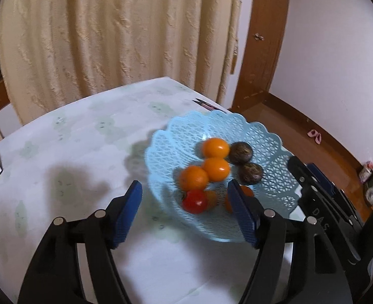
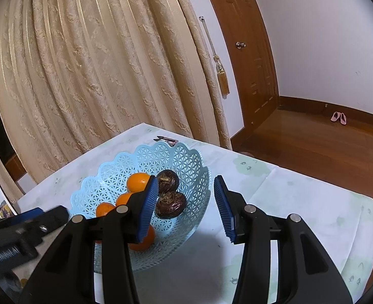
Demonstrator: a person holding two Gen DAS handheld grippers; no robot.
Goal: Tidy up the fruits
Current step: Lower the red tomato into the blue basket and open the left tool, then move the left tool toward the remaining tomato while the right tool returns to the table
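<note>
Left wrist view: the left gripper point(image 1: 185, 192) stands released, its blue pads well apart with nothing between them; the right-hand pad point(image 1: 242, 215) sits over the near rim of the light blue basket point(image 1: 166, 152), and whether it touches the rim cannot be told. The basket rests on the pale tablecloth point(image 1: 72, 152). Inside it lie three clear oranges point(image 1: 215, 147), one red tomato point(image 1: 194, 201) and two dark brown fruits point(image 1: 241, 152). Two more orange shapes sit behind the tomato and the pad, blurred and partly hidden, possibly small oranges. The right gripper point(image 1: 310, 177) shows at the right edge beside the basket, cut off by the frame.

Right wrist view: the right gripper point(image 2: 186, 197) is also unclenched and holds nothing; its left pad point(image 2: 148, 210) hangs over the basket's point(image 2: 140, 157) inside, its right pad just outside the rim. Four oranges point(image 2: 138, 181) show, all partly covered by the finger, and two dark fruits point(image 2: 170, 204). The tomato is hidden here. The left gripper point(image 2: 34, 219) enters at the lower left, blurred.
</note>
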